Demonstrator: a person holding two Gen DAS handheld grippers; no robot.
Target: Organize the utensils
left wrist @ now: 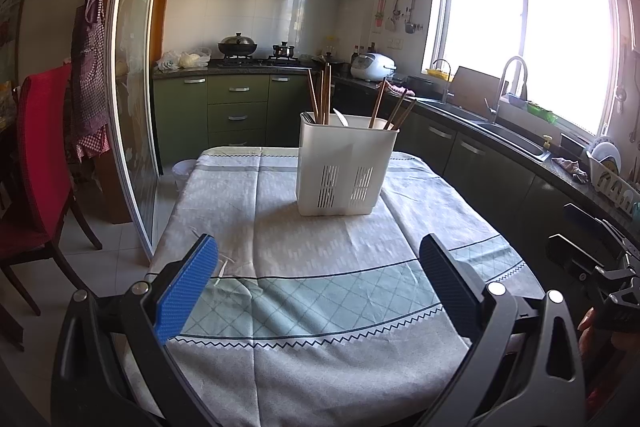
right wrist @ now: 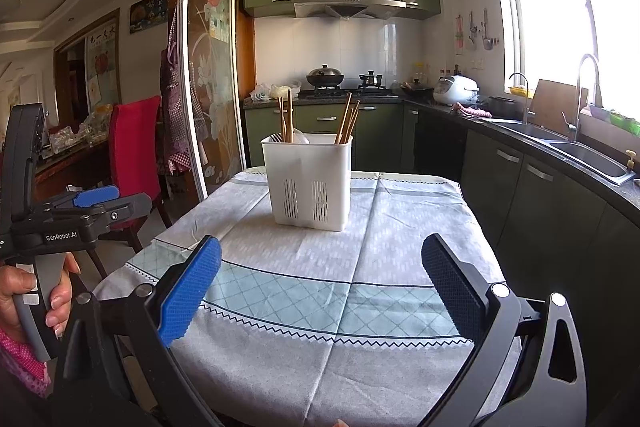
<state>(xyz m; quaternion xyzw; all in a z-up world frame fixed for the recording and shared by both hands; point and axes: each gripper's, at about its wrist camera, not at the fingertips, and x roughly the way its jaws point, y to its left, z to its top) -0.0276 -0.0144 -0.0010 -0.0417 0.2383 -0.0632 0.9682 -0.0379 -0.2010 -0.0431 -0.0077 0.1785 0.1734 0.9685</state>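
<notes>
A white plastic utensil holder stands upright near the far end of the table; it also shows in the right wrist view. Wooden chopsticks stand in its left and right compartments, with a fork and a white spoon at the left. My left gripper is open and empty, above the near part of the tablecloth. My right gripper is open and empty, also short of the holder. The left gripper shows from the side in the right wrist view.
A red chair stands left of the table by a glass sliding door. A dark counter with sink runs along the right. The stove with a wok is at the back.
</notes>
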